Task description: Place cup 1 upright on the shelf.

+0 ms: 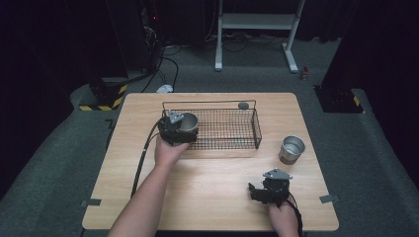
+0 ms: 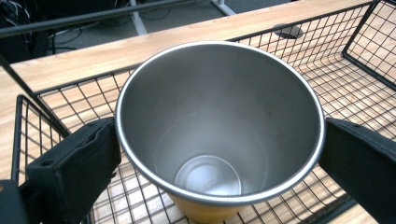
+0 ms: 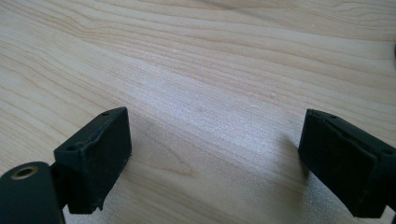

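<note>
At the left of the high view, your left gripper (image 1: 179, 129) sits at the left end of the wire basket (image 1: 232, 144), with a steel cup (image 1: 188, 121) between its jaws. In the left gripper view that cup (image 2: 219, 126) stands upright on the basket's mesh floor (image 2: 359, 93), and the black jaws flank its rim, spread wide. The left one lies right against the cup wall and the right one just beside it, so I judge the cup freed, not gripped. To finish this step well, draw your left hand straight back and up, keeping the jaws wide and level so neither clips the rim or tips the cup, and clear the basket's near wall before you swing away.

Further right, a second steel cup (image 1: 292, 149) stands on the table (image 1: 217, 197), outside the basket's right end. In the lower right, your right gripper (image 1: 258, 193) rests low over the bare table with its jaws wide and empty, near that cup but apart from it.
</note>
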Demonstrator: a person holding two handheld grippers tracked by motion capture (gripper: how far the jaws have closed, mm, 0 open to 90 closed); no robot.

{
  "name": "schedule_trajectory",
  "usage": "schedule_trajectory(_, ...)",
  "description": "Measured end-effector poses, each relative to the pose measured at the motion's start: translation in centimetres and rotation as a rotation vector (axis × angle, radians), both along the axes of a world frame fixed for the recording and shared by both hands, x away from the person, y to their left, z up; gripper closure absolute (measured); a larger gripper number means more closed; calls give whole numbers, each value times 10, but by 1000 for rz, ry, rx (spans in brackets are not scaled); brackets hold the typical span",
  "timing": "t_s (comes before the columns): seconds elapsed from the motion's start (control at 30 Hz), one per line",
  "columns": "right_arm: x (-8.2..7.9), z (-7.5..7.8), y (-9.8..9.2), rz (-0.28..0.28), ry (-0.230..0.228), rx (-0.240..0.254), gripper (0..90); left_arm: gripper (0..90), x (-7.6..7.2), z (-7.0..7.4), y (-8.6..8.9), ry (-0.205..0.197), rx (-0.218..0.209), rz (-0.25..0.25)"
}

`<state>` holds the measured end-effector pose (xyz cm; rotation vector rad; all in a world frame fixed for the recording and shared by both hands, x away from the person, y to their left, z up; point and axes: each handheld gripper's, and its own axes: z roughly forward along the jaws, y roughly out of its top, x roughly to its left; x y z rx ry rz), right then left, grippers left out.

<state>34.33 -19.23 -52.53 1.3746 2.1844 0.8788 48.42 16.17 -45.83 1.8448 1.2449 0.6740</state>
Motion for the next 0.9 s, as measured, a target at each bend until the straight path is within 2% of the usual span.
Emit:
schedule_trajectory(0.1,0,0,0,0,0,0,95,0,-3,1,1,7,-4,-8)
schedule_trajectory(0.2,0,0,0,0,0,0,95,0,-7,3,3,-6,-7,-14)
schedule_trajectory(0.4,0,0,0,0,0,0,95,0,-11,6,9,13,-14,-18)
schedule_trajectory(0.63,0,0,0,0,0,0,95,0,-18,11,16,0,-18,-9)
schedule_trajectory(0.73,0,0,0,-1,0,1,95,0,-23,13,17,-14,-17,-12)
schedule_trajectory(0.9,0,0,0,0,0,0,95,0,-30,15,21,-17,-24,-22)
